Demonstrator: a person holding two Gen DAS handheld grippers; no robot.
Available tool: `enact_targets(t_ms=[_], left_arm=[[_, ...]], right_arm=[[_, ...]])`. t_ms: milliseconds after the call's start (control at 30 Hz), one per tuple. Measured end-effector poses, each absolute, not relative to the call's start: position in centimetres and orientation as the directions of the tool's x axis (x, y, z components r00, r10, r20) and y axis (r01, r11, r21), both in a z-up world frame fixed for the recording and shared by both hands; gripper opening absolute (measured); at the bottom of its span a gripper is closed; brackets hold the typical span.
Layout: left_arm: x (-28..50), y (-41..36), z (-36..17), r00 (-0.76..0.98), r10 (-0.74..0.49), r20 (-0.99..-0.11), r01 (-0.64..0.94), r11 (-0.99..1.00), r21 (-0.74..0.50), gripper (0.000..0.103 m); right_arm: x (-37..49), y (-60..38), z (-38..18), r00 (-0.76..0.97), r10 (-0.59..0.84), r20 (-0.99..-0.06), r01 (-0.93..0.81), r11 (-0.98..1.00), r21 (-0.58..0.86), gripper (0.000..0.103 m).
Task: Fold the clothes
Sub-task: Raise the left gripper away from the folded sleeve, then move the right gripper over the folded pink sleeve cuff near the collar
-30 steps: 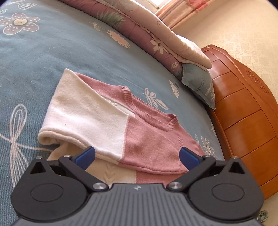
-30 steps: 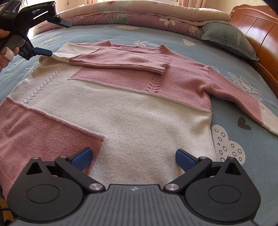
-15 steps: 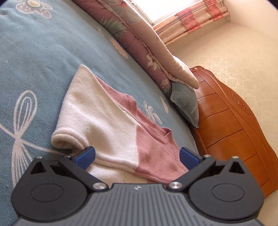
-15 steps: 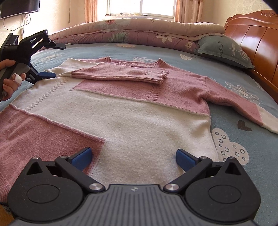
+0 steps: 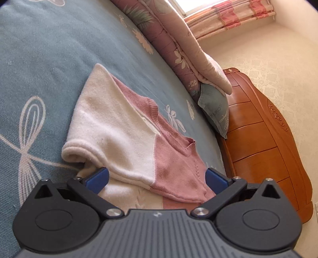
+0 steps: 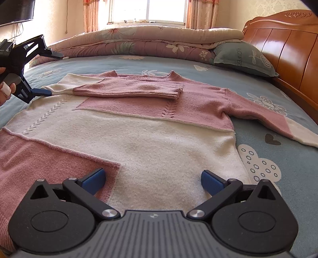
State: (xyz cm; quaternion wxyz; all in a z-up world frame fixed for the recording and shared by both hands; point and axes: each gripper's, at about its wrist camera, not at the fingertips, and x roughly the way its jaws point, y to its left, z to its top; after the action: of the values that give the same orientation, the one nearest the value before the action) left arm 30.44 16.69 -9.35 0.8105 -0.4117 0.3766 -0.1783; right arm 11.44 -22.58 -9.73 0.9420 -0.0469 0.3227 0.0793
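Observation:
A pink and cream knitted sweater (image 6: 151,127) lies flat on the bed, front up. Its left sleeve (image 6: 127,91) is folded across the chest; its right sleeve (image 6: 274,123) stretches out to the right. My left gripper (image 5: 157,178) is open at the sweater's left shoulder (image 5: 111,127), one blue finger under the sleeve's fold, and it also shows in the right wrist view (image 6: 47,73). My right gripper (image 6: 152,180) is open and empty over the sweater's lower hem.
The bed has a blue patterned sheet (image 6: 278,166). A rolled floral quilt (image 6: 151,41) and a grey-green pillow (image 6: 242,57) lie at the head. A wooden headboard (image 6: 288,51) stands on the right. A window with curtains (image 6: 147,10) is behind.
My left gripper has tilted and crept closer to the folded shoulder, its finger now under the fold. My right gripper has tipped upward, showing more of the room. The sweater has not moved.

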Motion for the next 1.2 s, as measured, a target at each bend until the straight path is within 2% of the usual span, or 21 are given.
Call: enact_targets(t_ms=[100,300,500,700,767,867,967,1067,1200], left_arm=[[30.3,15.8,-9.5,0.646,-0.584,-0.491,-0.001,0.643,-0.766,0.102],[31.0,17.3,-10.1,0.725,-0.522,-0.45,-0.05,0.612,-0.789,0.102],[30.2,16.5,-8.9,0.715,-0.499,-0.49,-0.036,0.673,-0.738,0.102],[28.2,17.4,-5.7,0.745,-0.461,-0.481,0.006,0.727,-0.687,0.102],[27.4,17.8,-4.6,0.76,-0.446,-0.472,0.022,0.744,-0.667,0.102],[26.8,17.9,-3.4,0.787,-0.359,-0.502,0.009,0.82,-0.573,0.102],[26.8,17.8,-3.1,0.788,-0.32,-0.526,-0.001,0.854,-0.521,0.102],[27.0,17.1,-3.0,0.764,-0.33,-0.554,0.02,0.87,-0.492,0.102],[26.8,15.1,-2.9,0.746,-0.306,-0.592,0.082,0.923,-0.375,0.102]], right_arm=[[11.3,-22.5,-9.8,0.785,0.113,-0.608,-0.17,0.985,-0.036,0.103],[11.2,-22.6,-9.8,0.788,0.112,-0.606,-0.169,0.985,-0.038,0.103],[11.2,-22.5,-9.8,0.787,0.109,-0.607,-0.169,0.985,-0.041,0.103],[12.4,-22.3,-8.4,0.725,0.12,-0.678,-0.189,0.982,-0.028,0.103],[13.2,-22.5,-7.1,0.708,0.185,-0.682,-0.229,0.973,0.025,0.103],[15.5,-22.7,-4.8,0.68,0.314,-0.662,-0.287,0.946,0.154,0.103],[19.3,-22.7,-4.0,0.621,0.459,-0.635,-0.312,0.888,0.338,0.103],[23.5,-22.6,-4.5,0.561,0.566,-0.604,-0.295,0.819,0.493,0.103],[28.3,-23.0,-6.6,0.509,0.633,-0.584,-0.207,0.748,0.63,0.103]])
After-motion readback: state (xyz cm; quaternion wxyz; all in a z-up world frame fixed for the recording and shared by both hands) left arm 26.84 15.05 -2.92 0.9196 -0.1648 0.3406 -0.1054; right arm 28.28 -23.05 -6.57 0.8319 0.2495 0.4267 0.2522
